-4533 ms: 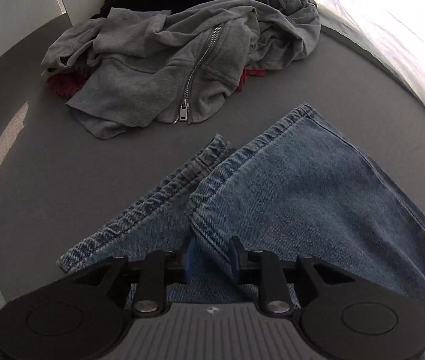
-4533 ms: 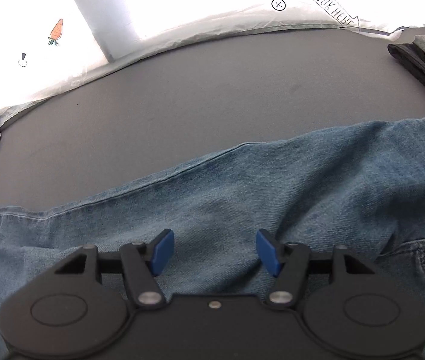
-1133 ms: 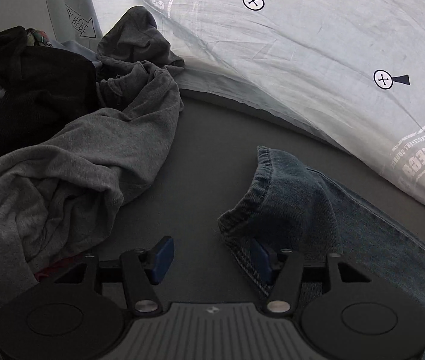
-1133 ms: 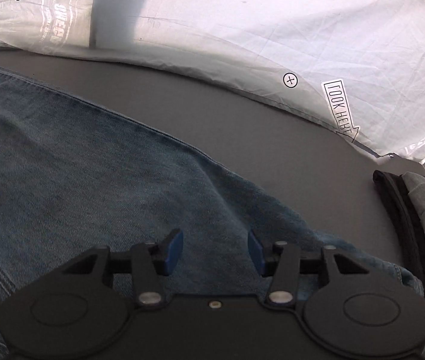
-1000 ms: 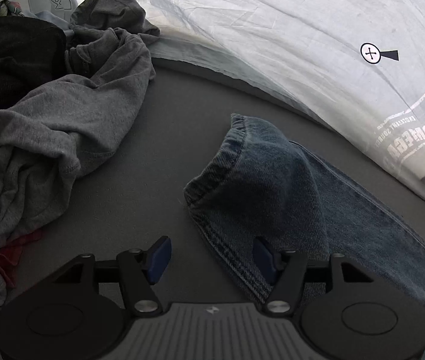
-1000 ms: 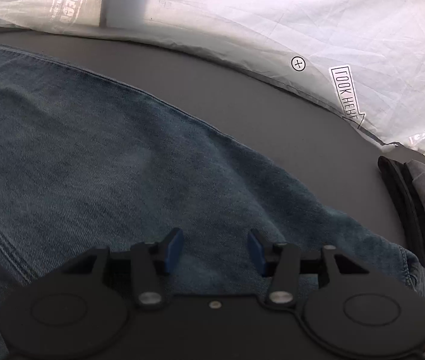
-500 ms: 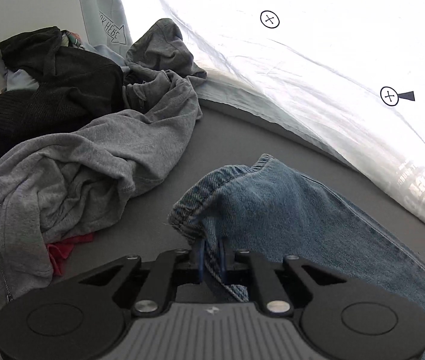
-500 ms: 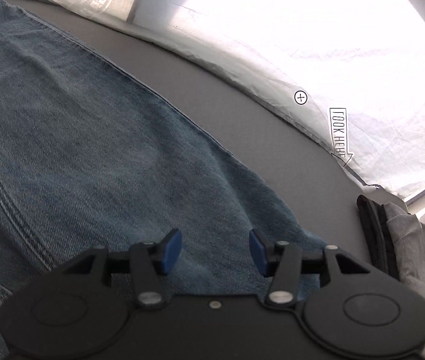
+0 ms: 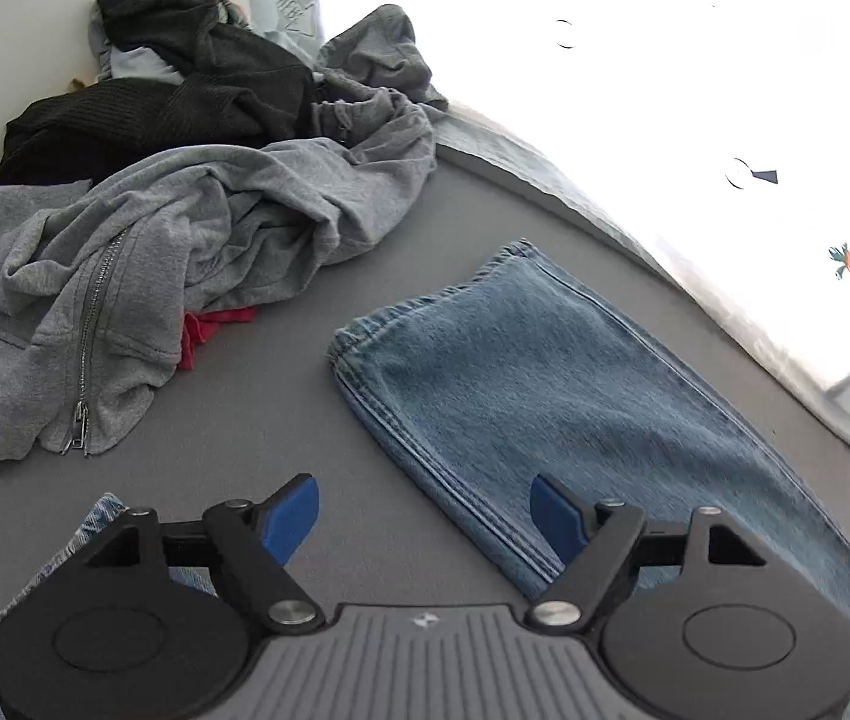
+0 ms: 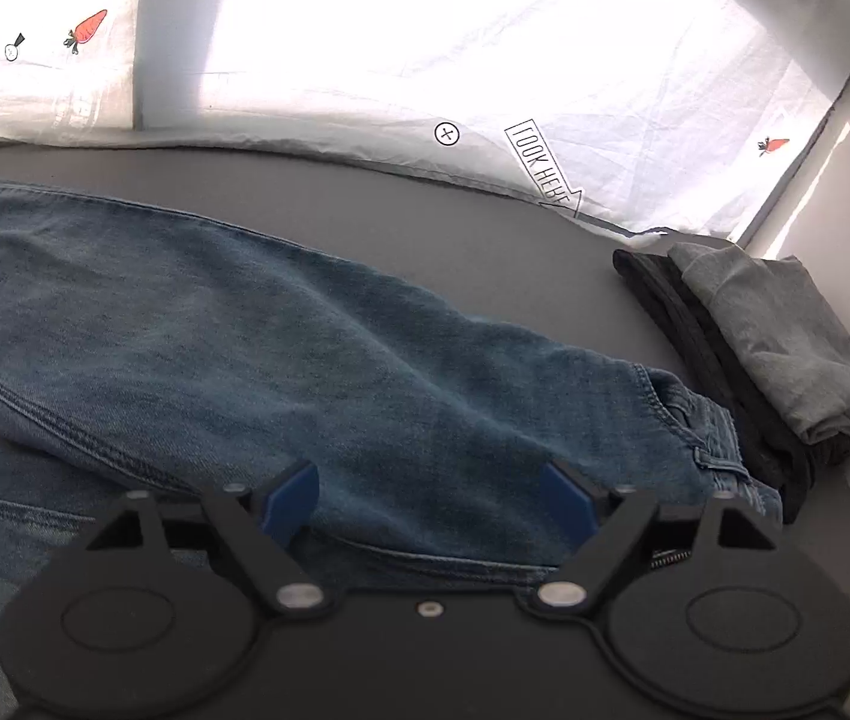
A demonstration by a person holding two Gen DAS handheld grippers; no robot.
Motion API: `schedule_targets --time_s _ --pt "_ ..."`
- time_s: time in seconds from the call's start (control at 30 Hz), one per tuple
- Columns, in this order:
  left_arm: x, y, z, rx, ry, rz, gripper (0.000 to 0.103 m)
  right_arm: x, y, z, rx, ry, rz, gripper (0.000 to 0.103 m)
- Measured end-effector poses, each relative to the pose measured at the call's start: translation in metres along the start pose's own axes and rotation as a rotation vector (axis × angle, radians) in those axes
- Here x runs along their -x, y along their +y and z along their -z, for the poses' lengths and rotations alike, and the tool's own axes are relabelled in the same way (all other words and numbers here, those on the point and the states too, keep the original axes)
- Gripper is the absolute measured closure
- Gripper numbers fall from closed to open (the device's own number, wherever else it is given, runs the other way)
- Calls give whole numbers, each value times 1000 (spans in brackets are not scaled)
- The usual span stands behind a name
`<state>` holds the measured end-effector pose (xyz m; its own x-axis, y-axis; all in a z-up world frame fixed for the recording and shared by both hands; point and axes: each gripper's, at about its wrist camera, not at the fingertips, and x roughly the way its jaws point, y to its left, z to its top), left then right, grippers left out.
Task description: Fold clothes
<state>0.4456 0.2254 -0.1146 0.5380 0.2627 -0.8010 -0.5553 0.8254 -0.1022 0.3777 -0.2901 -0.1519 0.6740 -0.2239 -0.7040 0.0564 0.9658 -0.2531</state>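
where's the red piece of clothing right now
In the left wrist view, the red garment peeks out at left-centre from under the grey zip hoodie, on the grey table to the left of the jeans' hem.

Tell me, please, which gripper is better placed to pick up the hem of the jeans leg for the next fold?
Left, probably. The left gripper, its jaws opening with nothing pinched, hangs just short of the jeans hem. The right gripper, also opening and empty, is over the waistband end beside the folded stack.
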Motion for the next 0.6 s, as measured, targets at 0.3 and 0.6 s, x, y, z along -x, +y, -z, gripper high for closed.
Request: schedule_targets --time_s 0.3,0.6 --pt "83 -176 184 -686 178 386 13 28 -108 83 -364 74 138 5" --pt "89 -225 280 -836 221 361 0 28 -187 147 -541 117 165 2"
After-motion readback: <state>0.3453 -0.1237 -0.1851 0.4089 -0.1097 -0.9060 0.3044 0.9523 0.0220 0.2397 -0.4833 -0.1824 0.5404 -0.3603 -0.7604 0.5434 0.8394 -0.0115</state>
